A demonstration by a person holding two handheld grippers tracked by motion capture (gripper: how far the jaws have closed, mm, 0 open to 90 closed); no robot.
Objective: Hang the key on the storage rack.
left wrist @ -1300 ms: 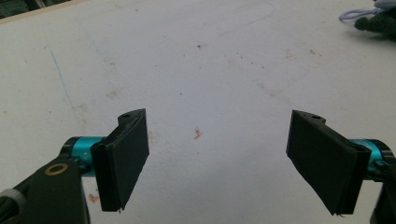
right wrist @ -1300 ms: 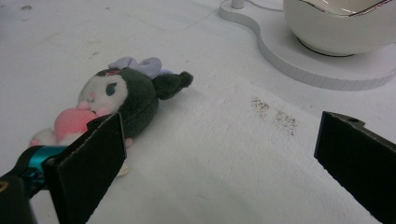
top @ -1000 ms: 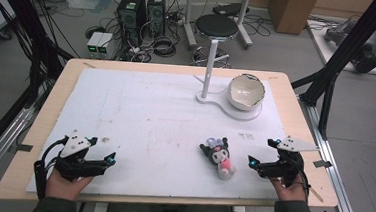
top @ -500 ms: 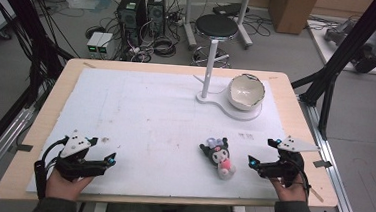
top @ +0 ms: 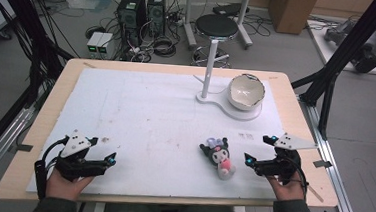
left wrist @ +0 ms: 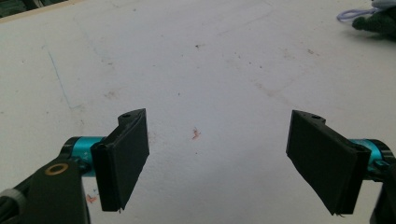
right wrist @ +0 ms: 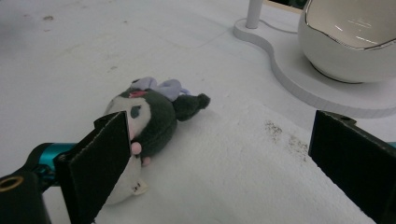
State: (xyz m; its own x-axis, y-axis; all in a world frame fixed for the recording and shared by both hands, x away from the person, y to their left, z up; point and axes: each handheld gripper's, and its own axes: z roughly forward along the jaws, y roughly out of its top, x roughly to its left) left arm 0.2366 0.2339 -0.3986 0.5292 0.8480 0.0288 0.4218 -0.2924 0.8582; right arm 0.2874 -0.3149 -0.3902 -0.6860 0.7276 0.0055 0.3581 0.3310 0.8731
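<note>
High view: plush toy point(top: 218, 155) lies just left of the right hand-held gripper point(top: 258, 152), jaws apart.

The person's left hand point(top: 65, 182) and right hand point(top: 285, 185) come in from the near edge, each holding a claw low and pointing inward, the left claw point(top: 112, 157) and the right claw point(top: 258, 151) both with jaws spread wide and empty.
</note>
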